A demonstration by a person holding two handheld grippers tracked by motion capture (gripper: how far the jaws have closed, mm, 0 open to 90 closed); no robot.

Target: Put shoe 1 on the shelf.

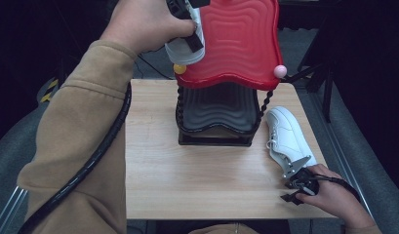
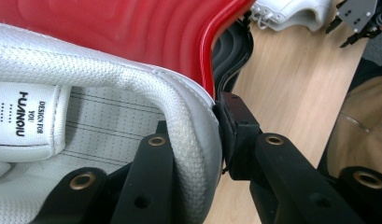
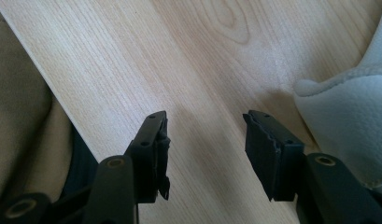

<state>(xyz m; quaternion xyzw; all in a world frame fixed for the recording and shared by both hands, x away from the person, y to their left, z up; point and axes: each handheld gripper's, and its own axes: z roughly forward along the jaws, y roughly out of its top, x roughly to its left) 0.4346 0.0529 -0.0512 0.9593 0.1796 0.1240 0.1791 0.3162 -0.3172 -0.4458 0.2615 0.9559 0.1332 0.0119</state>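
The left claw (image 2: 193,135) grips a white shoe (image 2: 109,93) by its heel collar, one jaw inside against the lining and the other outside on the heel wall. Pinching the padded rim this way gives a firm hold on a soft thing and leaves the sole free to come down flat. In the high view the left claw (image 1: 189,27) holds that shoe (image 1: 185,48) at the near left corner of the rack's red top shelf (image 1: 241,39), apparently just above it, which suggests the shoe is bound for that tier; whether the sole already rests on the shelf I cannot tell.

The black lower shelf (image 1: 216,109) sits under the red one, below and beyond the left claw, and looks unoccupied.

The right claw (image 3: 205,140) is released, its jaws apart over bare surface (image 3: 132,56) with nothing between them. The second shoe (image 3: 347,116) lies just beside its right jaw, heel toward it. In the high view this right claw (image 1: 297,178) rests low on the surface (image 1: 187,185) right at the heel of that shoe (image 1: 287,136), which lies beside the rack with its toe pointing away. Waiting at the heel seems deliberate: from there it could take the same collar grip once the first shoe is placed.
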